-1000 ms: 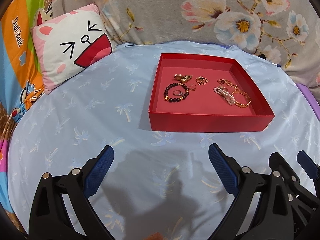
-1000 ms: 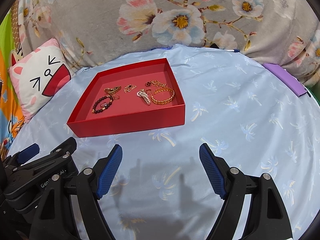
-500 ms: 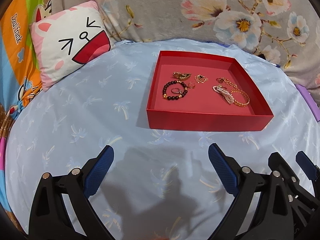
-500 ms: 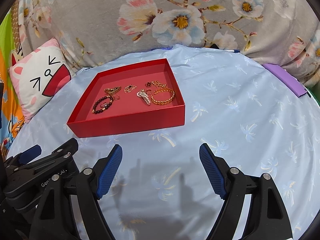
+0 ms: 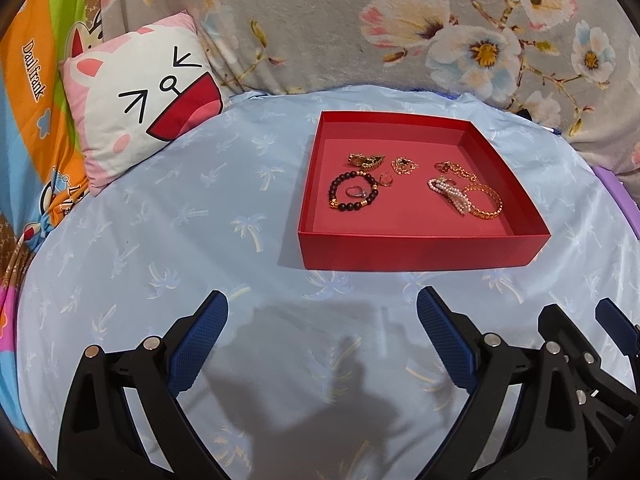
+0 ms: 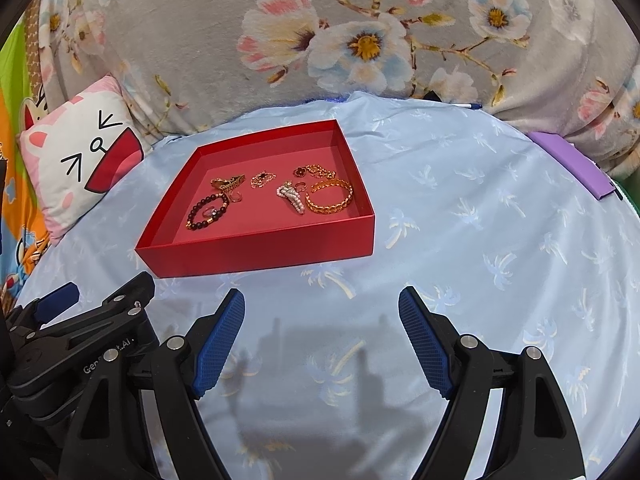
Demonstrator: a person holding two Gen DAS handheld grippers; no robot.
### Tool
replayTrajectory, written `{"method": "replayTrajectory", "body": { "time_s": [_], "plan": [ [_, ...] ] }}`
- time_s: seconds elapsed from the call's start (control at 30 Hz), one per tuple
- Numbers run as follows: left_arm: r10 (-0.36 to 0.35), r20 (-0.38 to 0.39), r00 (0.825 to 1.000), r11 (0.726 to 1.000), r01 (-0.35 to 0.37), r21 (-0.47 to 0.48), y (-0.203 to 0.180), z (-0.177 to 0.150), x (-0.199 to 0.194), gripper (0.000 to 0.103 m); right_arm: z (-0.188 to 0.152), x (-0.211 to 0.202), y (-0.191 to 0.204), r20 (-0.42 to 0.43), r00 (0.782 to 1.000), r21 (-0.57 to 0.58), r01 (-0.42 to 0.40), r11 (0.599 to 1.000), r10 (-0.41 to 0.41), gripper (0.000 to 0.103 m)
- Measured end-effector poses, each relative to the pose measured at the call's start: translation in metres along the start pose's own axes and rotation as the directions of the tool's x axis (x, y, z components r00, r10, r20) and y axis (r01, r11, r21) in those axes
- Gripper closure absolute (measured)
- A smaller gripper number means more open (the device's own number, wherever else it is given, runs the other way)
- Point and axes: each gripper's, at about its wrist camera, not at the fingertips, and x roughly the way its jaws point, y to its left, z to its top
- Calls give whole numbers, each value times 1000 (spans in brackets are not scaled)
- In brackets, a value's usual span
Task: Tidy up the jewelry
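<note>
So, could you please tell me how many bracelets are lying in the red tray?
3: a dark beaded bracelet at the tray's left, a pearl bracelet right of centre, and a gold chain bracelet touching it, nearest the right wall. The small tangled pieces behind may hide another.

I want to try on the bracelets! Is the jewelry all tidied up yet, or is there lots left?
Hardly started. All the jewelry sits loose in the red tray: the dark bead bracelet with a ring inside it, the pearl piece touching the gold bangle. Nothing is in hand: the left gripper and right gripper are open and empty, short of the tray. Picking out and sorting every piece is left.
</note>
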Motion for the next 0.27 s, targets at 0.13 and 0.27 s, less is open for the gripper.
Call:
{"method": "replayTrajectory", "body": {
  "time_s": [0.13, 0.27],
  "plan": [
    [10, -4, 1000, 1000, -10, -9, 1, -1, 0, 10, 1, 0, 0, -1, 1000, -3, 0, 1000, 0, 25],
    [8, -7, 1000, 1000, -8, -10, 2, -1, 0, 10, 3, 1, 1, -3, 1000, -5, 1, 1000, -1, 24]
  ]
}}
